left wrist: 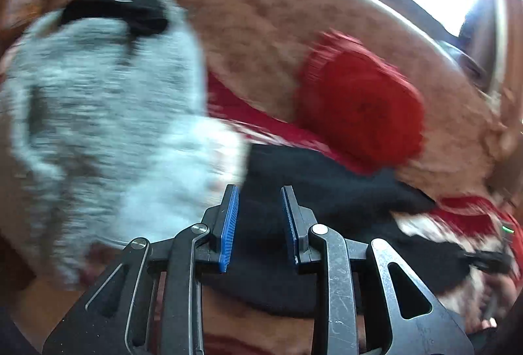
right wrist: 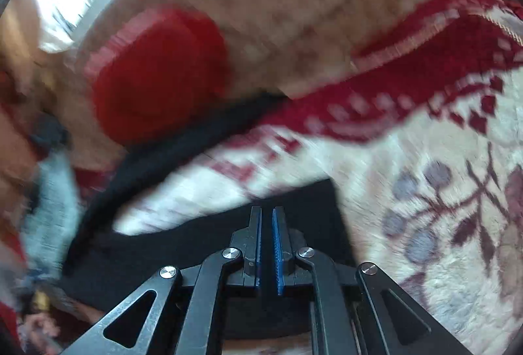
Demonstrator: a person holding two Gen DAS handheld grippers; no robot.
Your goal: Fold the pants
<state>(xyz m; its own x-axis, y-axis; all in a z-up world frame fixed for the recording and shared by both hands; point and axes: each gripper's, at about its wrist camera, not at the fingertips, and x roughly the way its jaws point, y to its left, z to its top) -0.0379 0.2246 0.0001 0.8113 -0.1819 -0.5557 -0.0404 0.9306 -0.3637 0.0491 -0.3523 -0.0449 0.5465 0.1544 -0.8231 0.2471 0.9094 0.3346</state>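
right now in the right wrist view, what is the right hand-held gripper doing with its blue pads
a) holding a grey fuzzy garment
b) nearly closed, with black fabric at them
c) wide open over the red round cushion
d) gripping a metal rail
b: the right hand-held gripper shows its blue pads almost together, with the black fabric pants lying under and around them on the red-and-cream patterned blanket.

Home: patterned blanket (right wrist: pixel 425 208), red cushion (left wrist: pixel 362 100).
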